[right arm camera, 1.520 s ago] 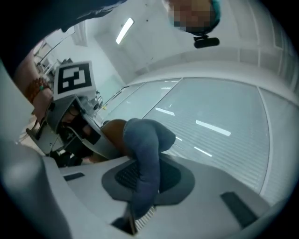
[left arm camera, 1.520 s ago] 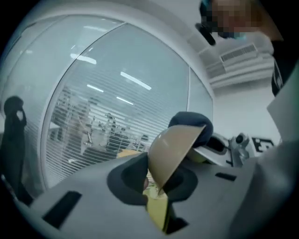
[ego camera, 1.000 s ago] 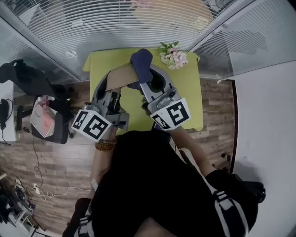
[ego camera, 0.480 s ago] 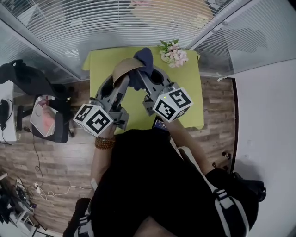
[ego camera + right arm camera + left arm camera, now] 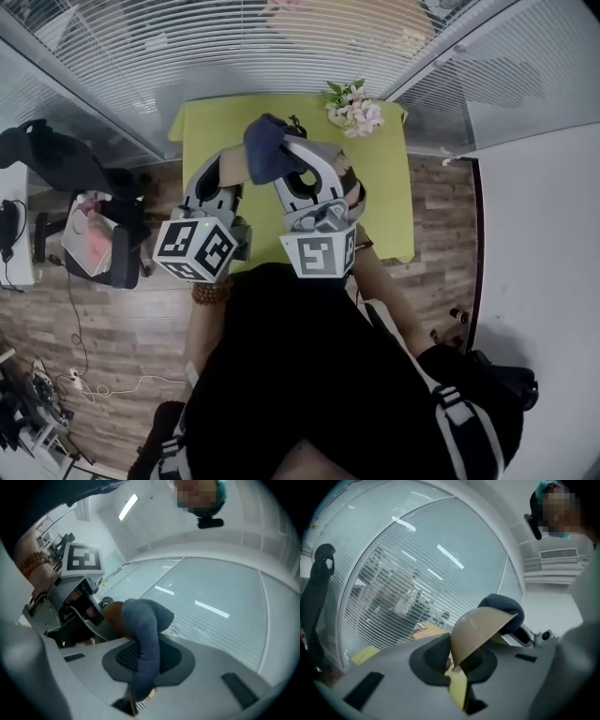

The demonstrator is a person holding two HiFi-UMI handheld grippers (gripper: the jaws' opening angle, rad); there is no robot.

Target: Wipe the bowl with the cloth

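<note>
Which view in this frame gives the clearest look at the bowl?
The left gripper view: the bowl sits at the centre, its rim pinched by the left gripper. The right gripper view shows only a brown sliver behind the cloth. In the head view I cannot make it out.

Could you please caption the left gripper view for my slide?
Left gripper, jaws just closed, pinches the tan bowl by its rim; blue cloth behind.

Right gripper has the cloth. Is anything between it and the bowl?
Nothing visible. The cloth, pinched in the right gripper, lies right against the bowl. The left gripper, its jaws just closed, holds the bowl by its rim.
</note>
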